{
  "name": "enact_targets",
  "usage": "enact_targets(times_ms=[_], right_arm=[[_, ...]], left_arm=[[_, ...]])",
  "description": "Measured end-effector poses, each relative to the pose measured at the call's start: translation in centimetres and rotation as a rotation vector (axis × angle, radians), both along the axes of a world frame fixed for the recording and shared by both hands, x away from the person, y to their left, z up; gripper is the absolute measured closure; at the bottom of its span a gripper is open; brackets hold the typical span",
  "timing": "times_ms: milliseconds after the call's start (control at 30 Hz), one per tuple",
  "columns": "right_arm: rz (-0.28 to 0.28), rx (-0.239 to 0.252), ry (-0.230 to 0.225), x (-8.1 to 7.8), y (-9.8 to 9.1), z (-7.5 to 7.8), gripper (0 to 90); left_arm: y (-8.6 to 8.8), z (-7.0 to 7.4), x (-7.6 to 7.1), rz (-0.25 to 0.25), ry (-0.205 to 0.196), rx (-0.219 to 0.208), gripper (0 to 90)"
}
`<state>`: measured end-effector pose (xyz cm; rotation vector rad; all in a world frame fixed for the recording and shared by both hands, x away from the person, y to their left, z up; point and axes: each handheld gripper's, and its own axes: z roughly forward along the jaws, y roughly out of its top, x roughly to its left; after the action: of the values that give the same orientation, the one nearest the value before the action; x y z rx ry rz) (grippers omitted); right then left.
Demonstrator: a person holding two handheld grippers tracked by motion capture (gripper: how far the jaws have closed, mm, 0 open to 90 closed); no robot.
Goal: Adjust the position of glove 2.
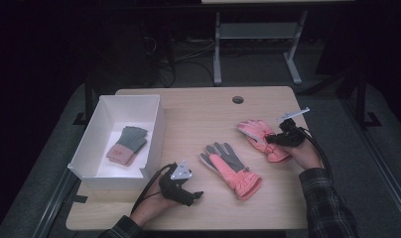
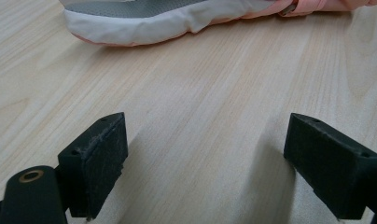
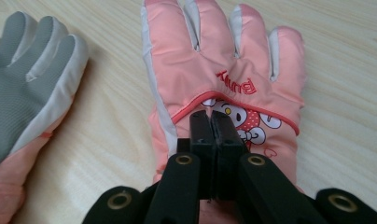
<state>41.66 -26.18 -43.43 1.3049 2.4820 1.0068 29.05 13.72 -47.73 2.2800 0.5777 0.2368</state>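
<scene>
I count three gloves: two pink ski gloves on the worktop (image 1: 198, 208), one grey-pink knit glove (image 1: 127, 144) inside the white box (image 1: 154, 130). My right hand-held gripper (image 1: 271, 139) sits on the pink glove with cartoon print (image 3: 224, 84) at 3 o'clock, jaws pressed together over its back; whether fabric is pinched I cannot tell. My left hand-held gripper (image 1: 197, 195) rests at 6 o'clock, jaws wide apart with nothing between them. The palm-up pink glove (image 1: 231, 168) lies centre, just beyond it. Box at 9 o'clock near the left edge. Open room at 12 o'clock, around the cable hole (image 1: 237, 99).
</scene>
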Motion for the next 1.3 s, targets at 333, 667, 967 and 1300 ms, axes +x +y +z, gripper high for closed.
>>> enact_targets(times_ms=[333, 667, 967, 1300], right_arm=[[-0.014, 0.056, -0.019, -2.0, -0.2, 2.5, 89.2], [0.006, 0.093, -0.043, -5.8, 1.5, 4.9, 89.1], [0.058, 0.136, -0.051, -8.5, 4.2, 6.4, 89.1], [0.143, 0.148, -0.057, -9.4, 8.3, 6.4, 89.0]], left_arm=[[0.0, 0.0, 0.0, -0.001, 0.001, -0.002, 12.7], [0.0, 0.0, 0.1, -0.003, -0.006, -0.004, 12.7], [-0.1, 0.0, 0.1, -0.002, -0.002, -0.002, 12.7], [-0.1, 0.0, 0.1, -0.004, -0.005, -0.001, 12.7]])
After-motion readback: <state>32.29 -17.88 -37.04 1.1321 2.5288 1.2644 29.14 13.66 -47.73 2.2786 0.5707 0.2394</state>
